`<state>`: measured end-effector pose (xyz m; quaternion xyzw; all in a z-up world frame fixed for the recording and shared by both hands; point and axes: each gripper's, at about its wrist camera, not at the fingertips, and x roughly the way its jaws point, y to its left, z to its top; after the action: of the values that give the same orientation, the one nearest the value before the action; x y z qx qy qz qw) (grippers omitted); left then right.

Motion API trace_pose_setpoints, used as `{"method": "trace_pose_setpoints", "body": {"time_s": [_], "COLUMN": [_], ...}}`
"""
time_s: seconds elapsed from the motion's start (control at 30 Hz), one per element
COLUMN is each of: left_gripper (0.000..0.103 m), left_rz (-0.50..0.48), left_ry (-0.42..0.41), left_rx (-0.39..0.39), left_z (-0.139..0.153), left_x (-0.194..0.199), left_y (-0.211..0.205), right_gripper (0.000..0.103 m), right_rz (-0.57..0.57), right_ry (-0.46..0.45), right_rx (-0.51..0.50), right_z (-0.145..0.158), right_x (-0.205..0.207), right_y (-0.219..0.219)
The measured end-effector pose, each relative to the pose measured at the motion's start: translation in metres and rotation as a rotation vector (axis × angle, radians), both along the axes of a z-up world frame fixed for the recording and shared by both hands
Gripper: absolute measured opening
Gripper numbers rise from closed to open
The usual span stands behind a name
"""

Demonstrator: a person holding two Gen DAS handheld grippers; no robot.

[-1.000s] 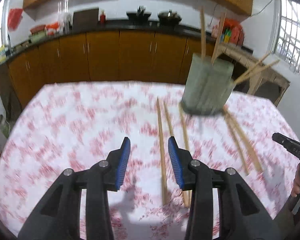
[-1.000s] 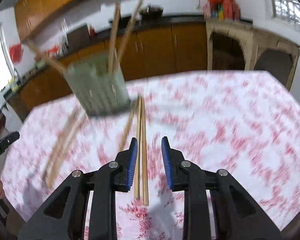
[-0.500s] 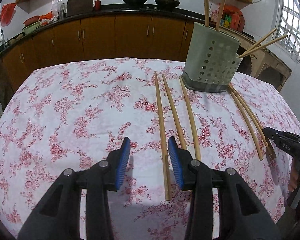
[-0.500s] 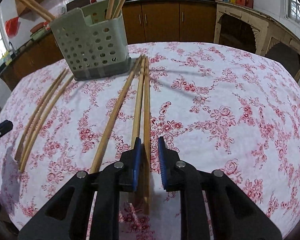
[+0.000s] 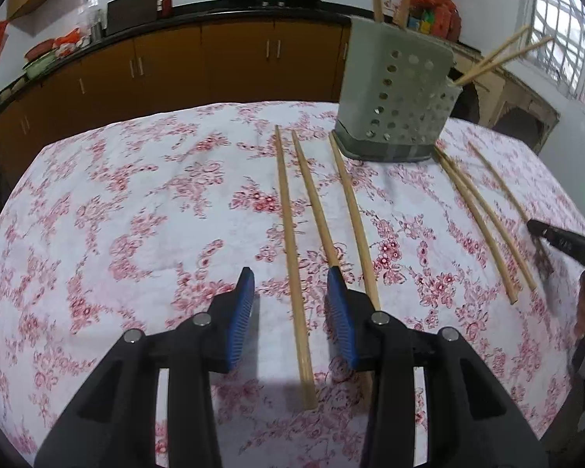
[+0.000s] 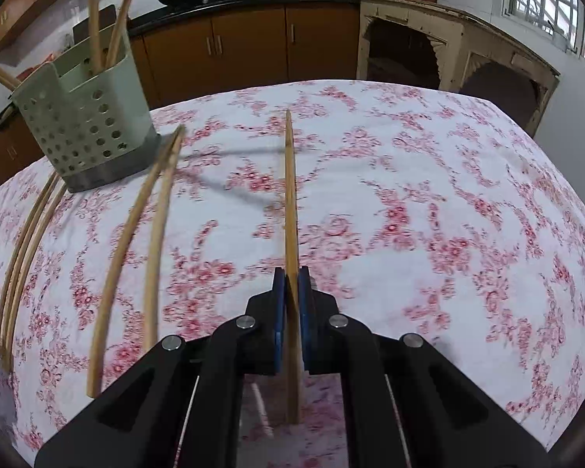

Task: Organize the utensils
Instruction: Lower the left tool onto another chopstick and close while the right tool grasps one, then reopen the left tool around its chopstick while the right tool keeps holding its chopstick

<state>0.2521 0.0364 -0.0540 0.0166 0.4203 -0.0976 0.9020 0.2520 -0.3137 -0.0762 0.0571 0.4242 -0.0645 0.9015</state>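
My right gripper (image 6: 291, 275) is shut on a wooden chopstick (image 6: 290, 195) and holds it lifted above the floral tablecloth (image 6: 429, 202), pointing away from me. Two more chopsticks (image 6: 136, 234) lie to its left, and several lie at the far left (image 6: 23, 249). A green perforated utensil holder (image 6: 84, 132) stands at the back left with several chopsticks upright in it. My left gripper (image 5: 290, 277) is open and low over the table, straddling one chopstick (image 5: 290, 241). The holder (image 5: 396, 113) stands beyond it.
In the left wrist view two chopsticks (image 5: 351, 218) lie right of the straddled one, and three others (image 5: 483, 214) lie further right. The other hand-held gripper (image 5: 557, 238) shows at the right edge. Brown kitchen cabinets (image 5: 214, 62) stand behind the table.
My right gripper closed on one chopstick and lifted it off the cloth, away from the other two. My left gripper moved right, so a chopstick now lies between its fingers.
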Motion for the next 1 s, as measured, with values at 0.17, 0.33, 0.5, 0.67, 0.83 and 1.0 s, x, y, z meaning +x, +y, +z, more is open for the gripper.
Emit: {"method": "trace_pose_setpoints", "body": {"time_s": [0.17,0.33,0.5,0.67,0.83,1.0], "left_gripper": [0.013,0.008,0.008,0.014,0.018,0.019], "left_rz": [0.002,0.110,0.181,0.142,0.131,0.129], "left_ry": [0.031,0.031,0.044,0.026,0.026,0.026], "left_rx": [0.066,0.059,0.004,-0.014,-0.008,0.009], "left_z": [-0.014,-0.014,-0.013,-0.014,-0.014,-0.016], "left_x": [0.009,0.022,0.028,0.021,0.022,0.024], "left_y": [-0.010,0.010,0.039,0.042,0.037,0.033], "right_gripper": [0.007,0.007,0.007,0.008,0.008,0.008], "right_rz": [0.034,0.074,0.068,0.065,0.064,0.064], "right_ry": [-0.013,-0.022,-0.030,-0.031,-0.031,-0.031], "right_rx": [0.005,-0.004,-0.002,0.011,0.013,0.011], "right_z": [-0.001,-0.001,-0.002,-0.002,-0.002,-0.002], "right_x": [-0.002,0.002,0.004,0.005,0.005,0.005], "right_y": [0.002,0.010,0.010,0.008,0.008,0.008]}}
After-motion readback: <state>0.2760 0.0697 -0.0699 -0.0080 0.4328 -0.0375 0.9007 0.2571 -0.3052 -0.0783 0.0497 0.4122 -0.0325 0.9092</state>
